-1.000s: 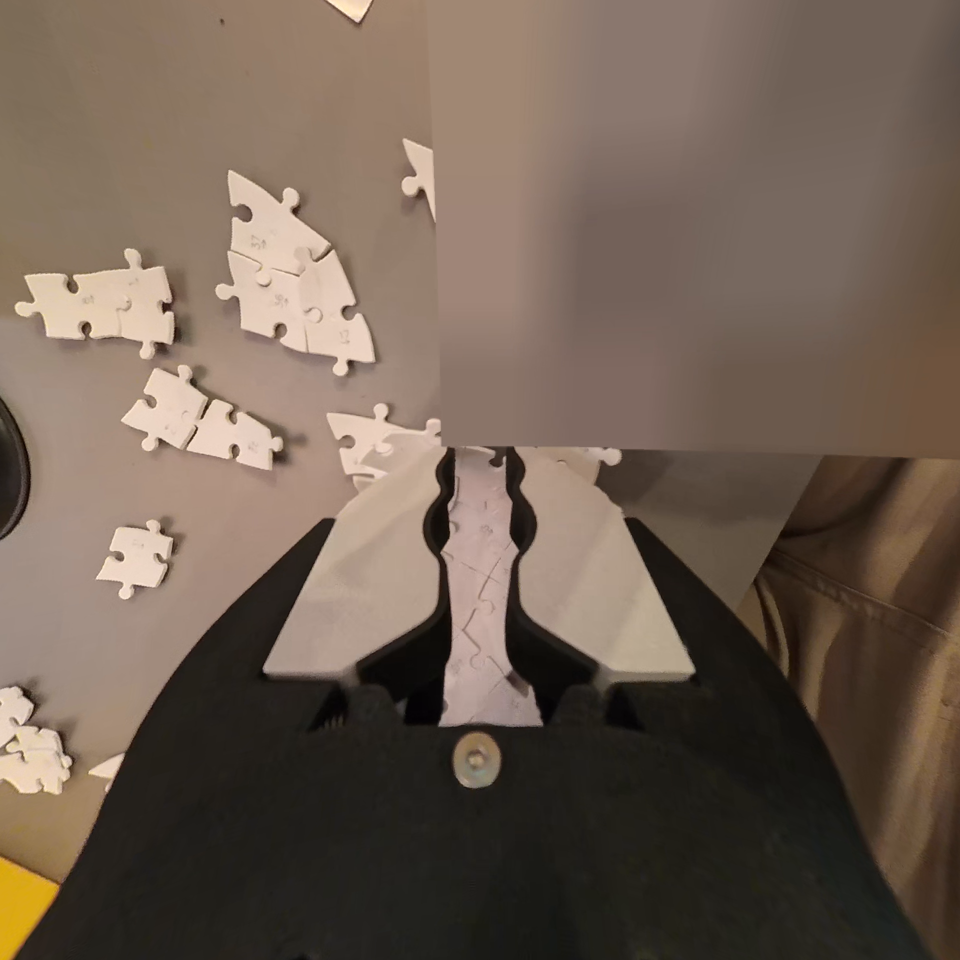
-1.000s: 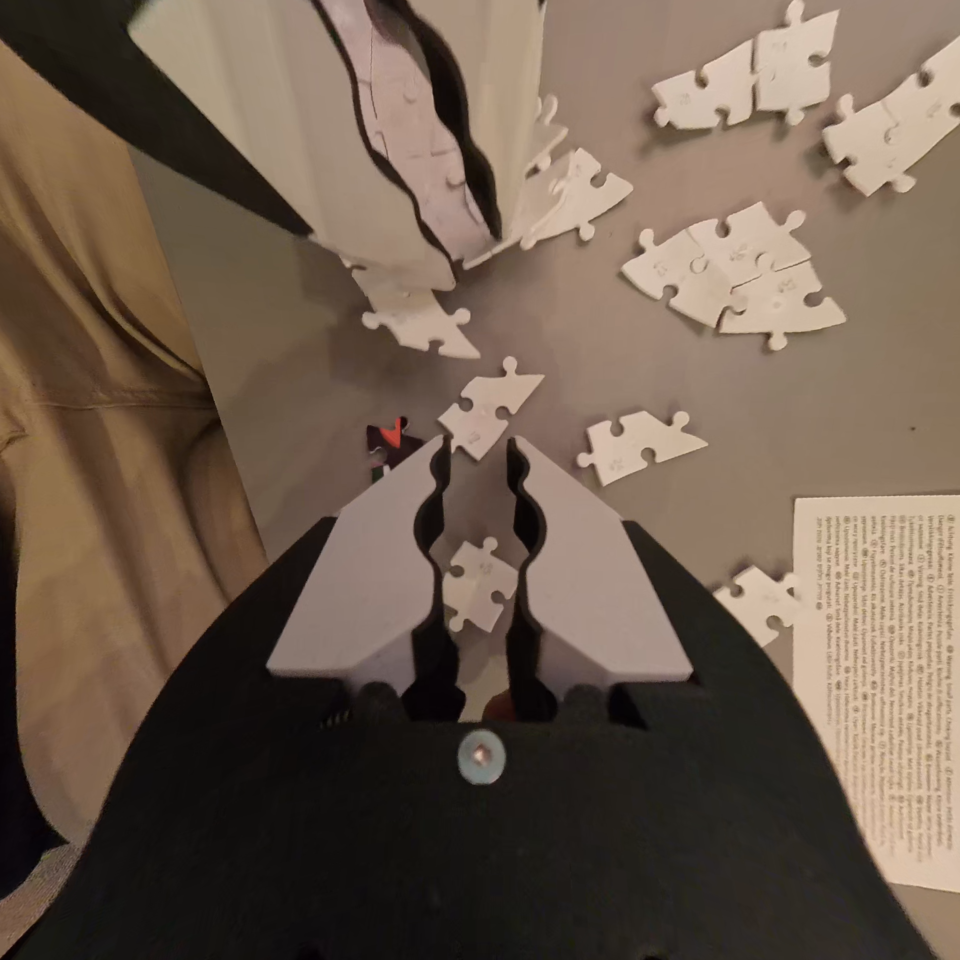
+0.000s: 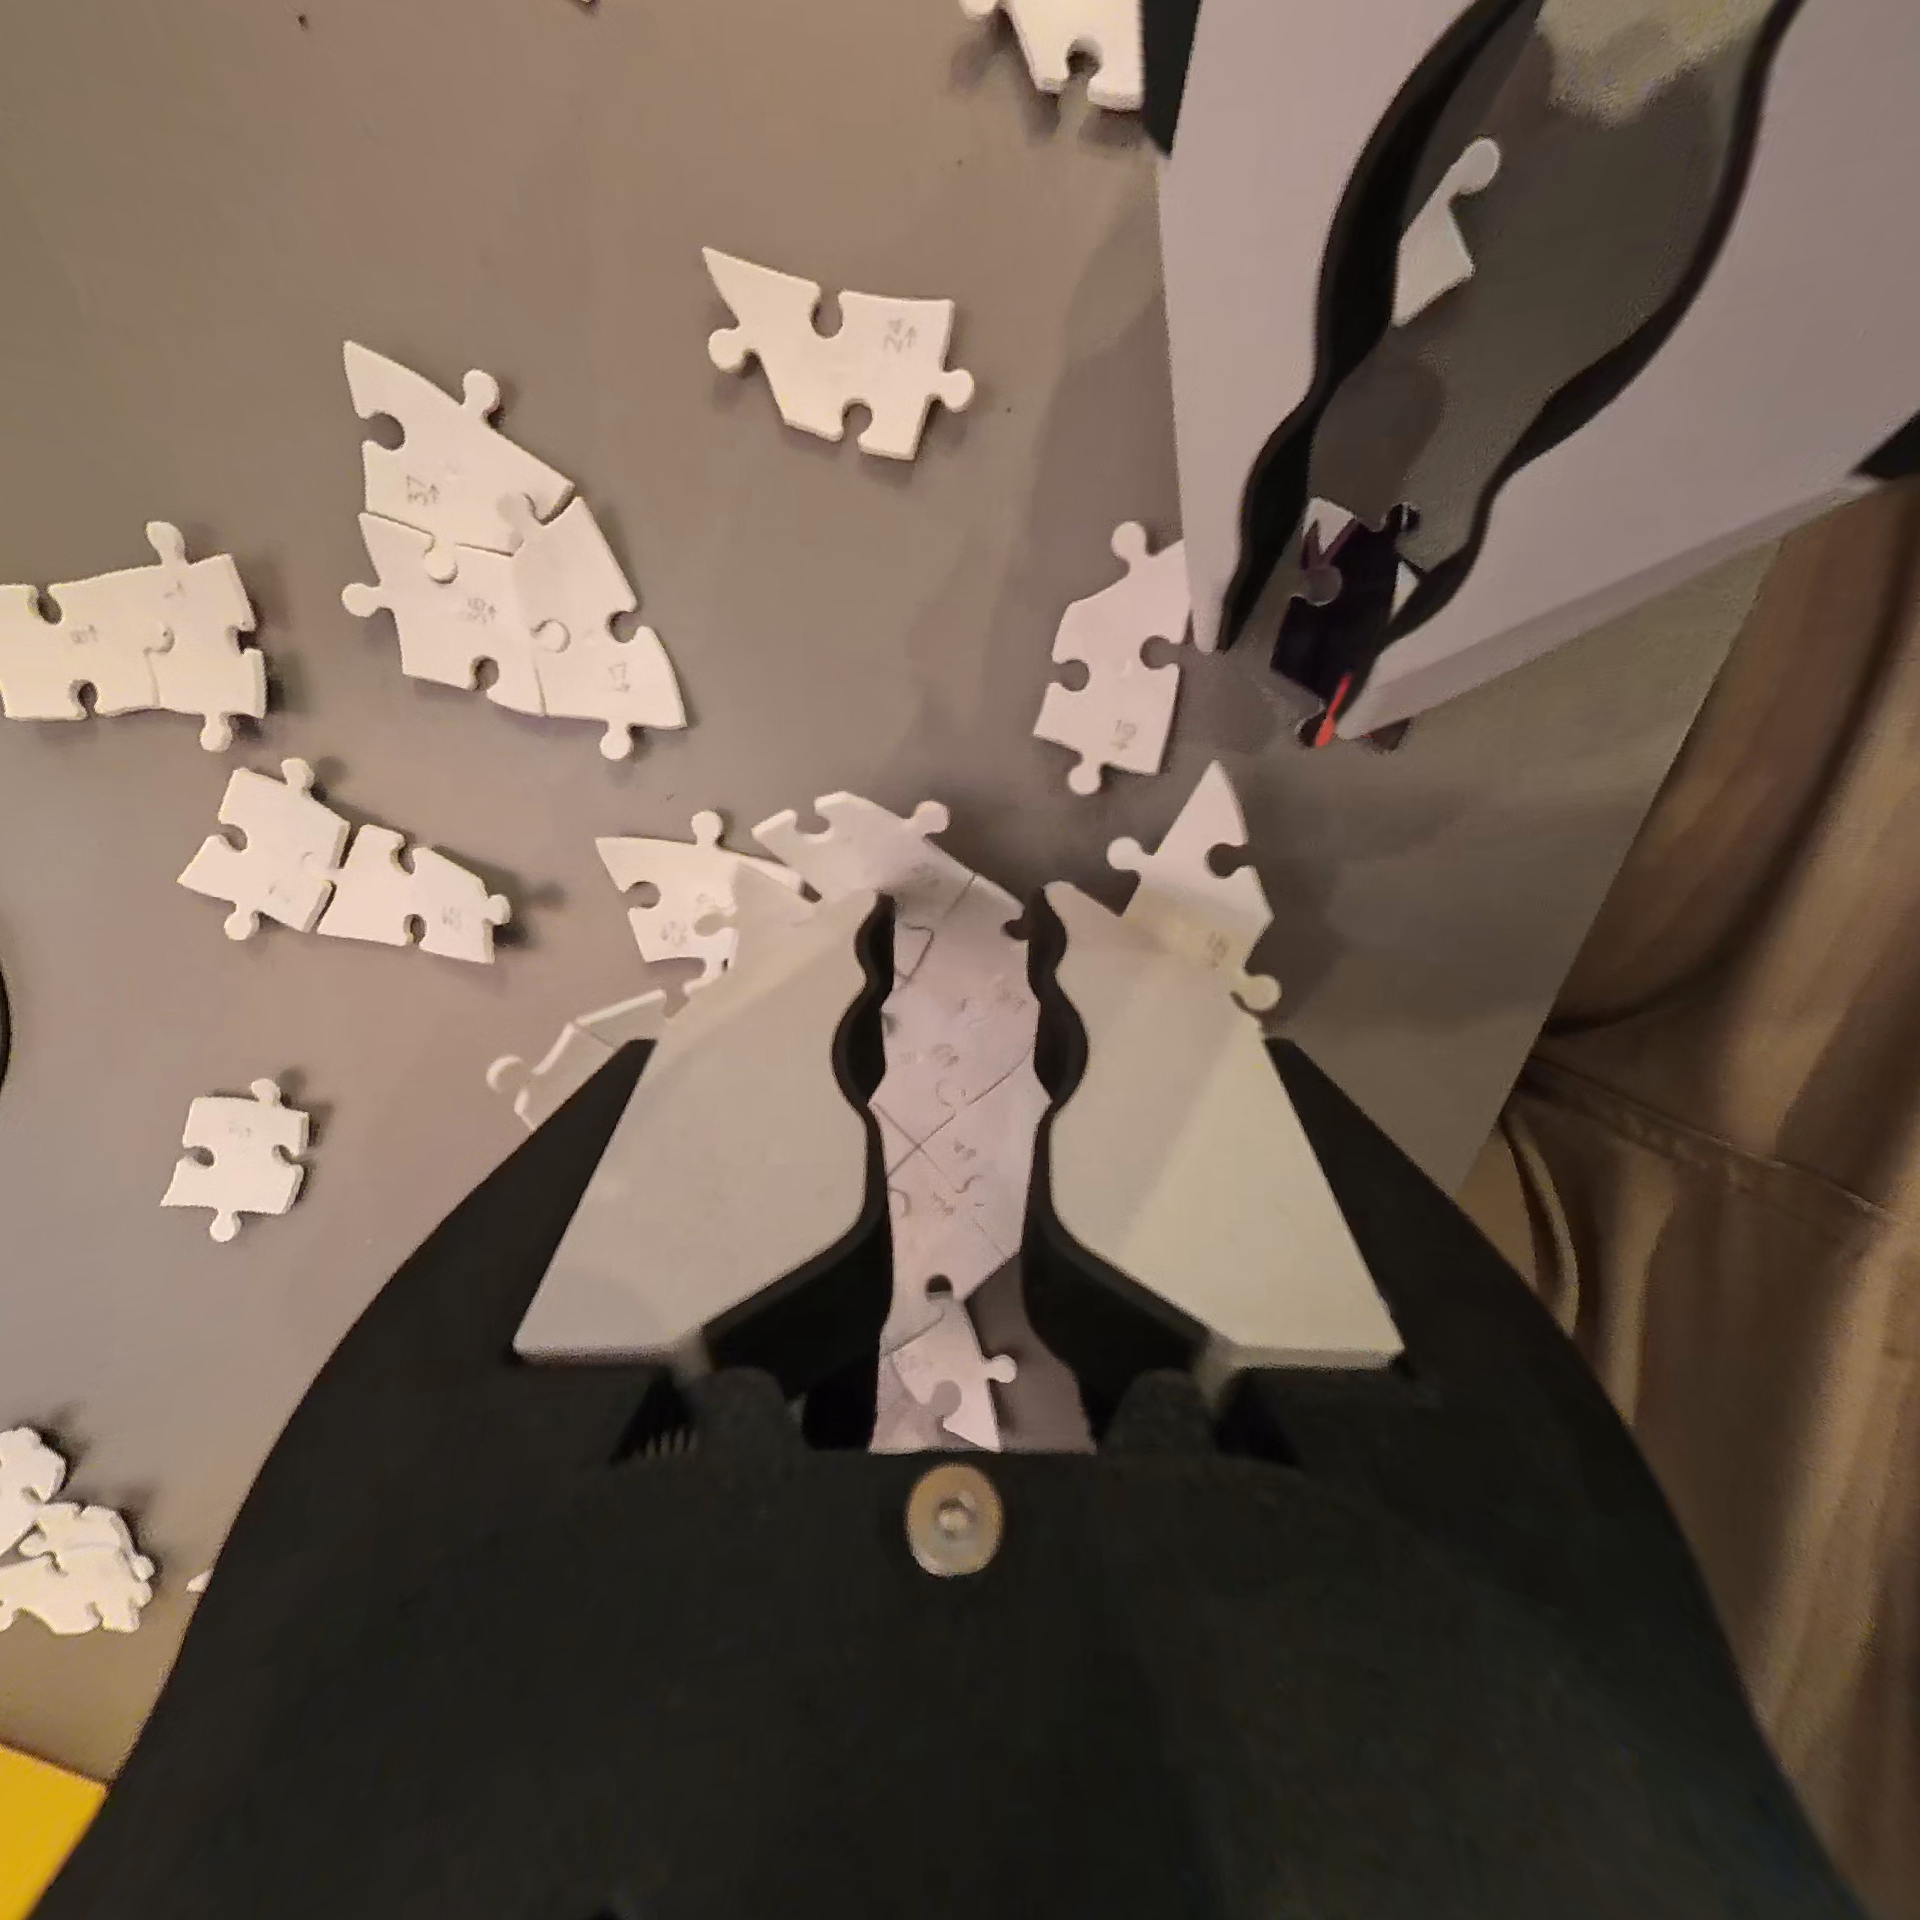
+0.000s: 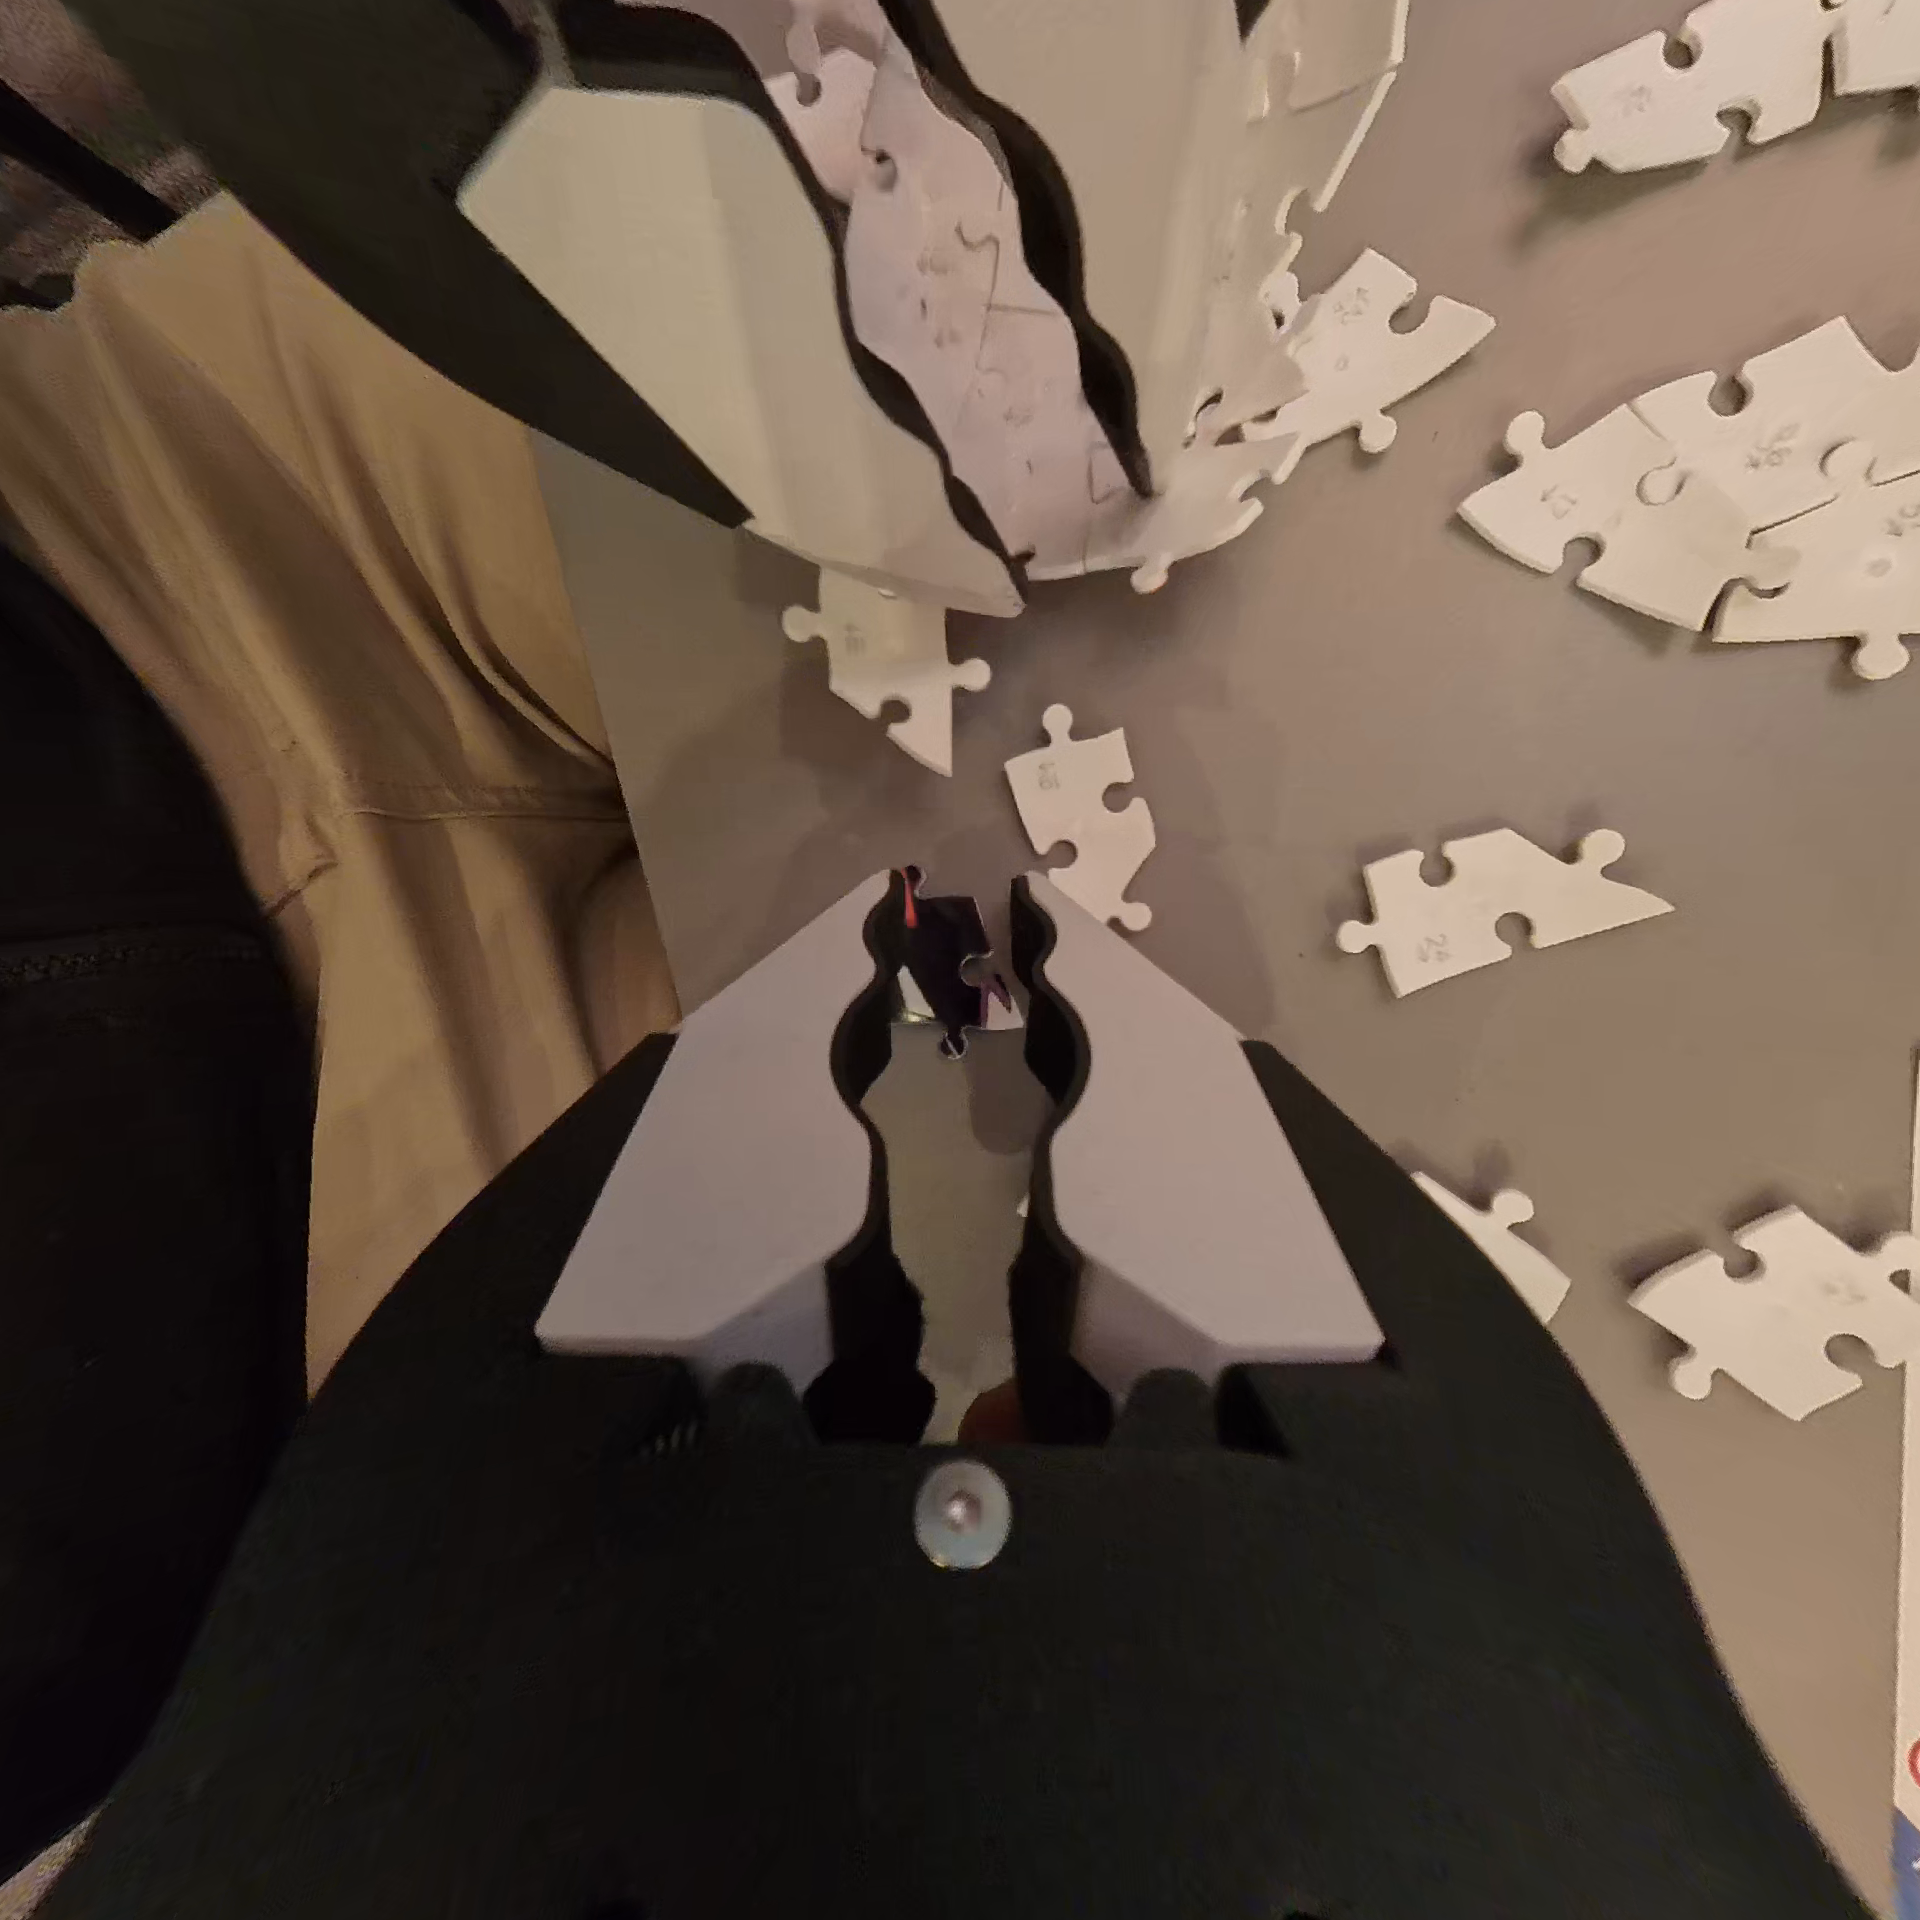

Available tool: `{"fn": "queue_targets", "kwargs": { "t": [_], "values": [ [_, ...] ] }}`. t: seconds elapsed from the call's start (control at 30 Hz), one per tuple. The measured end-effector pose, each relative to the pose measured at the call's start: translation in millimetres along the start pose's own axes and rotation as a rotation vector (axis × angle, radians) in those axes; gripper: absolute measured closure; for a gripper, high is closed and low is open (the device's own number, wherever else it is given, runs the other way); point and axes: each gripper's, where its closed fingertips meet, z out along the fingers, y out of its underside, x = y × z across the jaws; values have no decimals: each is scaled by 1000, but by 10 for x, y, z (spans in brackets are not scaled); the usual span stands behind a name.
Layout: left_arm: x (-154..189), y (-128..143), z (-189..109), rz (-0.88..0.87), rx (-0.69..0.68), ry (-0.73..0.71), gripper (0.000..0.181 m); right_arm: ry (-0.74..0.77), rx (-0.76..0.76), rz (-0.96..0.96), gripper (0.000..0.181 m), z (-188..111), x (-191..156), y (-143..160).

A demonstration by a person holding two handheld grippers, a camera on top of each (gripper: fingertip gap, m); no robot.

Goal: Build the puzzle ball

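Note:
My left gripper [image 3: 961, 904] is shut on an assembled curved strip of white puzzle pieces [image 3: 956, 1122]. The strip runs the length of the jaws, and its far end rests among loose pieces on the grey table [image 3: 260, 208]. It also shows in the right wrist view [image 4: 966, 281]. My right gripper [image 4: 956, 888] is down at the table's near edge. Its tips are closed on a dark puzzle piece with a red mark [image 4: 951, 951], which sits tilted between them. The left wrist view shows that gripper [image 3: 1304, 686] and the dark piece [image 3: 1345, 592] at upper right.
Loose white pieces and small joined groups lie over the table, such as a pair [image 3: 842, 364], a cluster [image 3: 499, 582] and singles [image 4: 1086, 821] [image 4: 1496, 904]. A person's beige clothing [image 3: 1766, 1039] is beyond the table edge. A yellow object [image 3: 42, 1797] is at lower left. The grippers' ends are close to 6 cm from one another.
My right gripper has moved forward and left onto the dark piece, which was lying flat ahead of its left tip and now sits between the tips. My left gripper still holds the strip.

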Motion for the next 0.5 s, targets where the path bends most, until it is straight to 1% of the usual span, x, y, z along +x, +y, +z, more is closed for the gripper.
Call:
{"fn": "queue_targets", "kwargs": {
  "t": [0.3, 0.43, 0.5],
  "values": [
    [-183, -50, -196, -62, 82, -37, 156, -22, 50, 22, 157, -68, -22, -91],
    [-124, -83, -250, 5, 108, -15, 152, -29, 58, 40, 156, -104, 1, -88],
    [-70, -77, -243, 45, 90, -6, 151, -38, 63, 37, 158, -133, -13, -94]
  ]
}}
